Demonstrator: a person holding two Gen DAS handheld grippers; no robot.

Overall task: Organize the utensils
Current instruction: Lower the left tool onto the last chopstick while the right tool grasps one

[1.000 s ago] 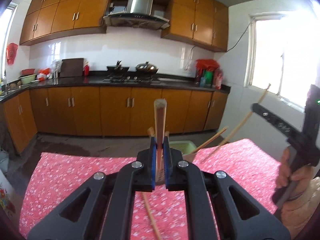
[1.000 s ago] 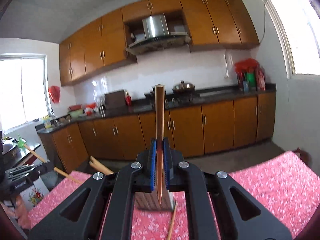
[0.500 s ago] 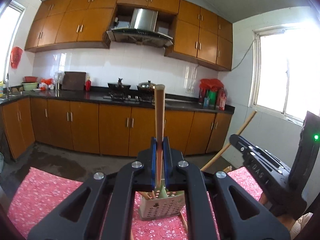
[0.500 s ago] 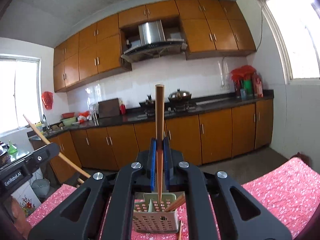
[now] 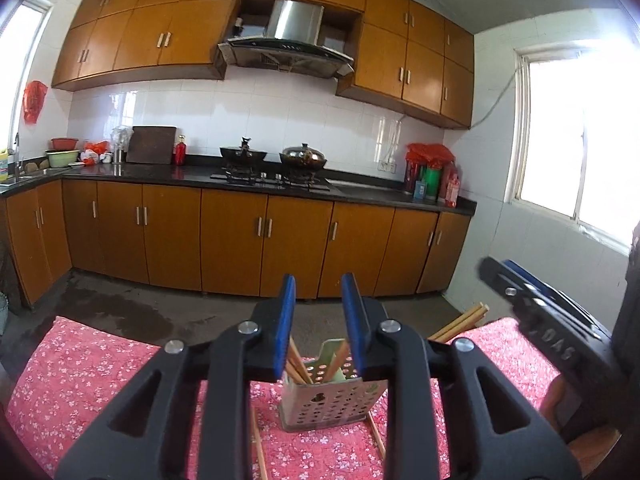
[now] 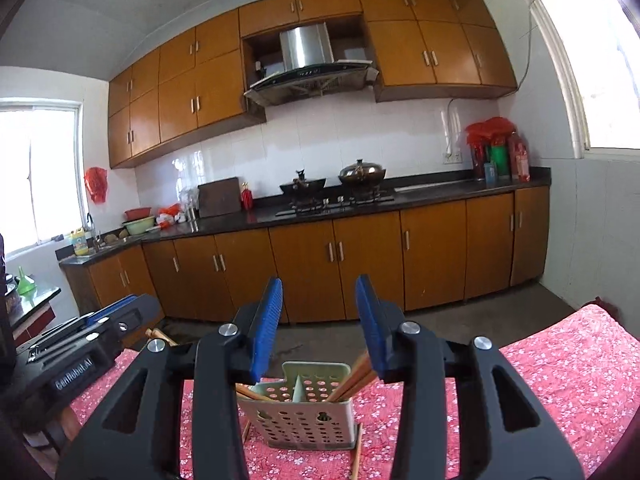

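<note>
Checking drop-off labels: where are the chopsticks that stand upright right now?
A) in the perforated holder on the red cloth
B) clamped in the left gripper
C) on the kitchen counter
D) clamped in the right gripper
A: the chopsticks stand in the perforated holder on the red cloth; nothing is between the jaws of the left gripper or the right gripper, which are opening.
</note>
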